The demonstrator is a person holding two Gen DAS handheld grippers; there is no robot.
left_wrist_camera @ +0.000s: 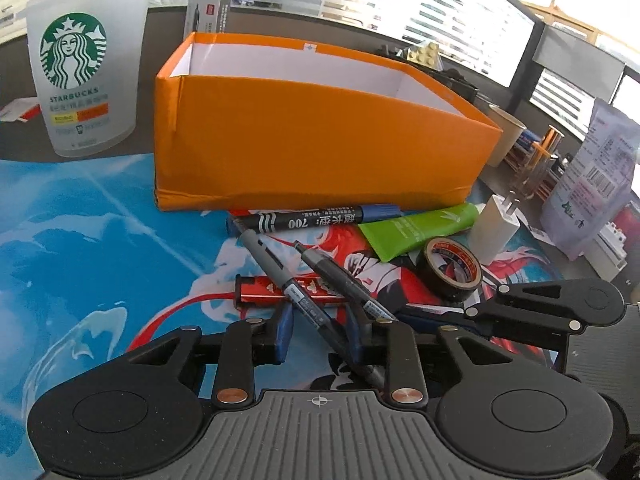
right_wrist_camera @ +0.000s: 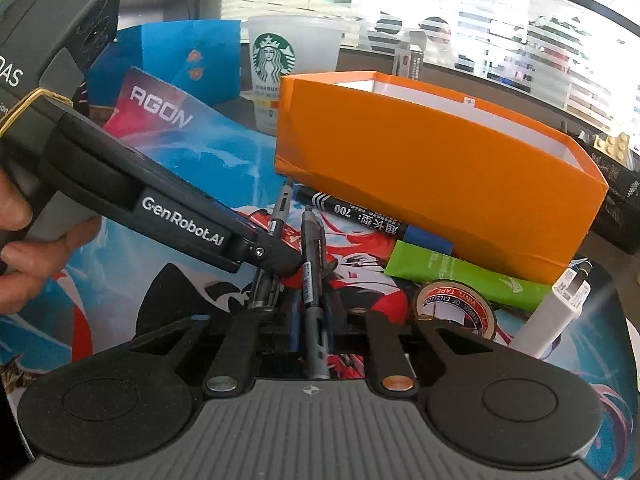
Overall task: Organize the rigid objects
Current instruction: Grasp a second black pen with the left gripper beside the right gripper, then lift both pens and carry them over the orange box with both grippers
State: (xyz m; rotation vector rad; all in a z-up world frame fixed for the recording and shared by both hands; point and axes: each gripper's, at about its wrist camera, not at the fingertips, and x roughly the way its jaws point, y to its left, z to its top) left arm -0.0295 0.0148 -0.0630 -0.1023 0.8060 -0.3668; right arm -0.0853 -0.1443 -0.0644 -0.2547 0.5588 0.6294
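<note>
Bright office windows with blinds run behind the worktop (left_wrist_camera: 24,56), which is covered by a colourful printed mat (left_wrist_camera: 80,240). Low over the mat, the left claw (left_wrist_camera: 320,332) is narrowed around a grey marker pen (left_wrist_camera: 280,272), its blue pads touching the barrel on both sides. The right claw (right_wrist_camera: 314,320) is pinched onto a second pen, a dark clip pen (right_wrist_camera: 314,268), which runs straight out between its pads. Both pens lie across a red bar (left_wrist_camera: 280,290) just ahead of the left claw. Further ahead of both claws sits an open orange box (left_wrist_camera: 320,152) with a white inside. Between box and claws lie a black "700" marker (left_wrist_camera: 316,220), a green tube (left_wrist_camera: 416,230), a roll of vinyl tape (left_wrist_camera: 450,272) and a white plug charger (left_wrist_camera: 494,228), these last off to the right. Beyond the box on the left stands a Starbucks cup (left_wrist_camera: 76,68). A hand (right_wrist_camera: 16,240) grips the left claw's handle.
</note>
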